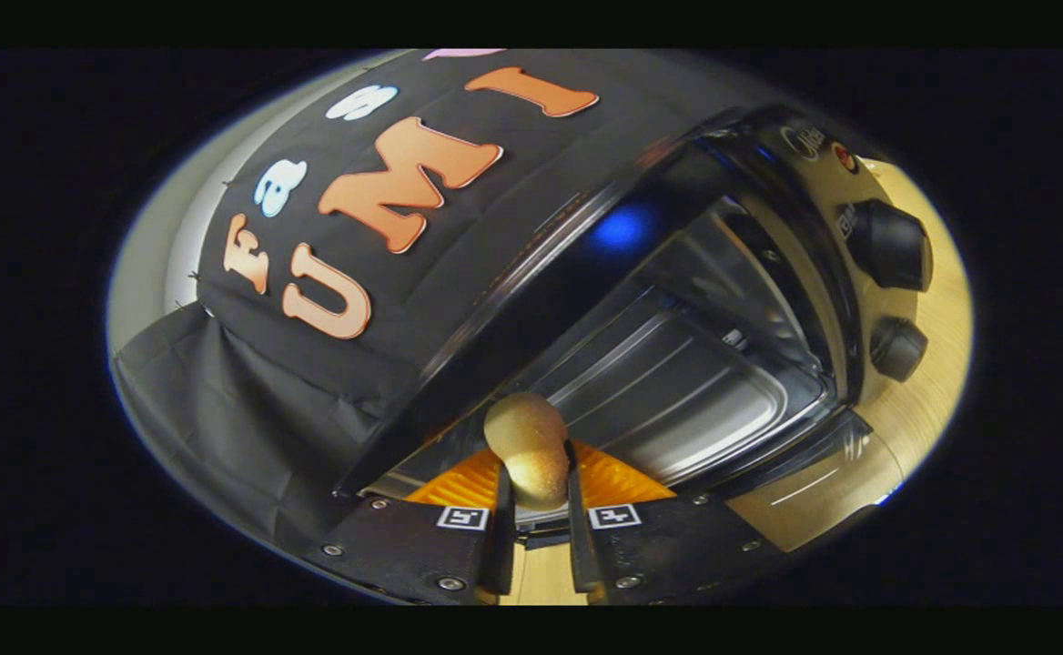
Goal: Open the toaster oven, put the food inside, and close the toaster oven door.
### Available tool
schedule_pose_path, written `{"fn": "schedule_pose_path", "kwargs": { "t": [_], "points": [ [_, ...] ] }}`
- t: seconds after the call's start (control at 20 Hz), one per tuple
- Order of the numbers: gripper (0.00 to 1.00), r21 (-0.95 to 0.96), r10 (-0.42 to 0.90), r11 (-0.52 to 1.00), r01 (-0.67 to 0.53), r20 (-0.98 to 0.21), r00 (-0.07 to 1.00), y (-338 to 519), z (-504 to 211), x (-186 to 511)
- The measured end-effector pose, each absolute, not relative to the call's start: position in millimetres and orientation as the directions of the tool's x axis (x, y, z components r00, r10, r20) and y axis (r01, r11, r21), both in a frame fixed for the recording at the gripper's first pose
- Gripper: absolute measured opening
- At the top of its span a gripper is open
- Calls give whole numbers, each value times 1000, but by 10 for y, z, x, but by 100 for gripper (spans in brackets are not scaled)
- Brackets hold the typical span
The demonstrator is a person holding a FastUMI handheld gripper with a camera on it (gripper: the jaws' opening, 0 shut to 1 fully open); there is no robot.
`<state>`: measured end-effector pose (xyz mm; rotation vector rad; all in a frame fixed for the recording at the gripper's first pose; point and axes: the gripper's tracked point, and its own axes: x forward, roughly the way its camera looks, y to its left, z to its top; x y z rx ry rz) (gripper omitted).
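Tongs [536,482] clamped on a golden-brown food piece [526,446], both fingers pressing its sides. Toaster oven [723,364] just ahead, door [814,473] open, metal tray [677,400] inside.

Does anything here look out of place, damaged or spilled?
Nothing stands out. The gripper fingers press on the bread roll at the open toaster oven; its door is down, and no spill or damage is visible.

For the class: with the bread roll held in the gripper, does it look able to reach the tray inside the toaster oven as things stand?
Probably yes. The gripper is shut on the bread roll, the oven door is down, and the tray lies just ahead with nothing between.
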<state>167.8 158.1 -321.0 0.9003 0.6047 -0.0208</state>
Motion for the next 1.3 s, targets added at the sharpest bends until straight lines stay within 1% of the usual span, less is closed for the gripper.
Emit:
{"fn": "schedule_pose_path", "kwargs": {
  "t": [0.05, 0.2, 0.25, 0.3, 0.35, 0.5, 0.7, 0.9, 1.15, 1.3],
  "points": [
    [27, 716, 219, 648, 261, -503, 836, 1568, -3216, 1685],
    [42, 645, 168, 712, 278, -540, 825, 1517, -3214, 1603],
    [52, 616, 142, 740, 270, -536, 832, 1468, -3175, 1608],
    [56, 585, 121, 767, 264, -535, 836, 1435, -3148, 1582],
    [64, 563, 108, 787, 252, -528, 842, 1406, -3121, 1579],
    [70, 516, 110, 830, 213, -526, 843, 1411, -3045, 1507],
    [74, 447, 128, 882, 150, -534, 836, 1421, -2934, 1269],
    [78, 359, 157, 932, 56, -538, 828, 1427, -2762, 914],
    [83, 239, 217, 967, -87, -596, 773, 1577, -2694, 278],
    [85, 229, 248, 965, -126, -645, 723, 1669, -2794, -79]
  ]
}}
